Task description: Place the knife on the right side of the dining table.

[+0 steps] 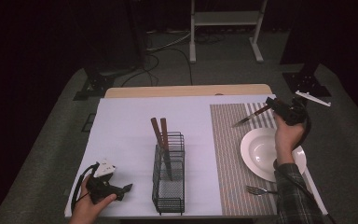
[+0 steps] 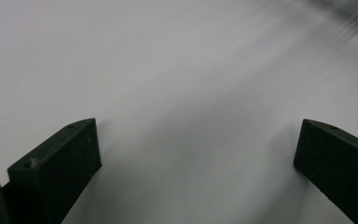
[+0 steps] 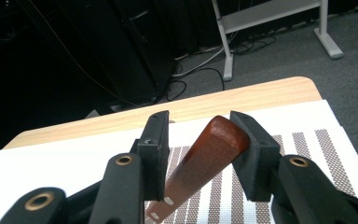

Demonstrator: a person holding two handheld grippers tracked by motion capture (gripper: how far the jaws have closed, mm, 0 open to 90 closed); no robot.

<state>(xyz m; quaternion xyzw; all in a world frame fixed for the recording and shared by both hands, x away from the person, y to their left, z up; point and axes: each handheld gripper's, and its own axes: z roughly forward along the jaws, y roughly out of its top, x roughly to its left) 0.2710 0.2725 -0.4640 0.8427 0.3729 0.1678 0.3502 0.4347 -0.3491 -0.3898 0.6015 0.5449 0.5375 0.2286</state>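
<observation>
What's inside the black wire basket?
Two brown-handled utensils stand in the basket, handles sticking up above the rim. Their lower ends run down behind the wire mesh, so what kind of utensils they are can't be told.

From where I sit this is a lab or recording studio dressed as a dining spot, not a home. I see black curtains shutting in the back and sides, grey carpet strewn with loose cables, and a white metal stand and black tripod feet around a lone counter. On it a placemat, plate, fork and cutlery rack are staged on white sheeting.
</observation>
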